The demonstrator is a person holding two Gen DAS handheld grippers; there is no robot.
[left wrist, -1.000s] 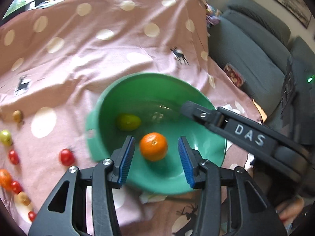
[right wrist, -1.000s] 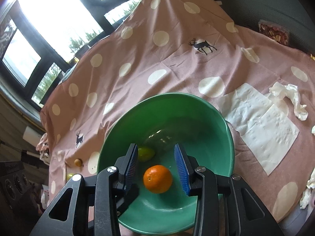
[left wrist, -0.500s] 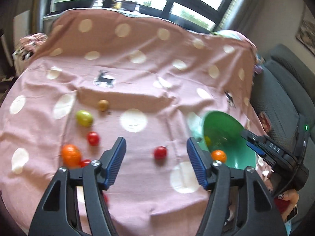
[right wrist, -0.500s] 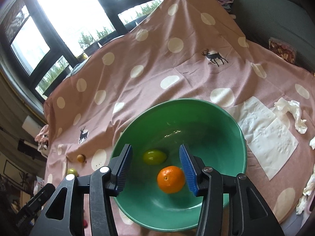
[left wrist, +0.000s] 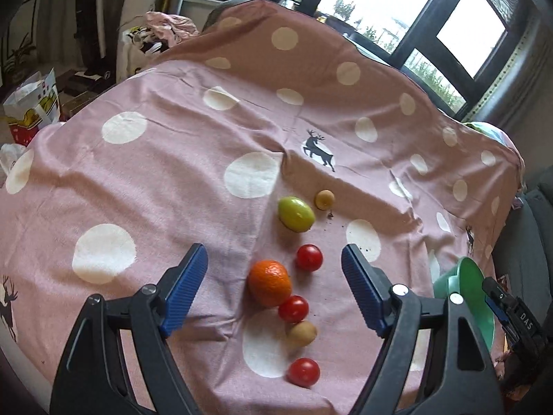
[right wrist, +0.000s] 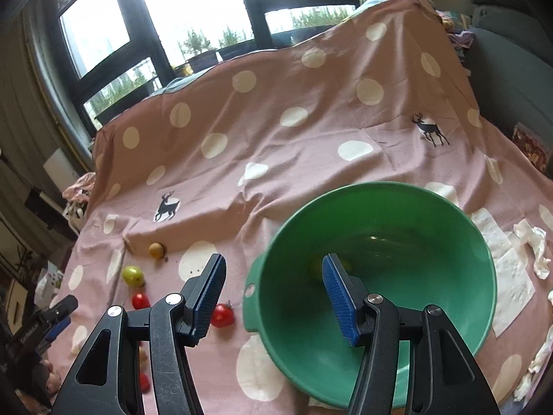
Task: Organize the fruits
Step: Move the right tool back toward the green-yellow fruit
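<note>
Loose fruit lies on the pink dotted cloth: an orange (left wrist: pixel 269 282), three red tomatoes (left wrist: pixel 308 257) (left wrist: pixel 293 308) (left wrist: pixel 303 371), a green fruit (left wrist: pixel 296 213) and two small tan fruits (left wrist: pixel 324 199) (left wrist: pixel 302 333). My left gripper (left wrist: pixel 274 290) hangs above the orange with its jaws opening, touching nothing. The green bowl (right wrist: pixel 432 259) holds a green fruit (right wrist: pixel 314 267), half hidden behind one finger. My right gripper (right wrist: pixel 274 295) hovers over the bowl's left rim, jaws opening and empty. A tomato (right wrist: pixel 223 314) lies just left of the bowl.
White paper towels (right wrist: pixel 511 276) lie right of the bowl. The cloth rises in a fold at the back towards the windows. A grey sofa (right wrist: pixel 511 69) stands at the right. The bowl (left wrist: pixel 466 290) and right gripper (left wrist: pixel 511 314) show at the left wrist view's right edge.
The left gripper swung away from the bowl to the loose fruit on the cloth and opened wide. The right gripper shifted left over the bowl's rim and opened; the bowl's orange is out of sight.
</note>
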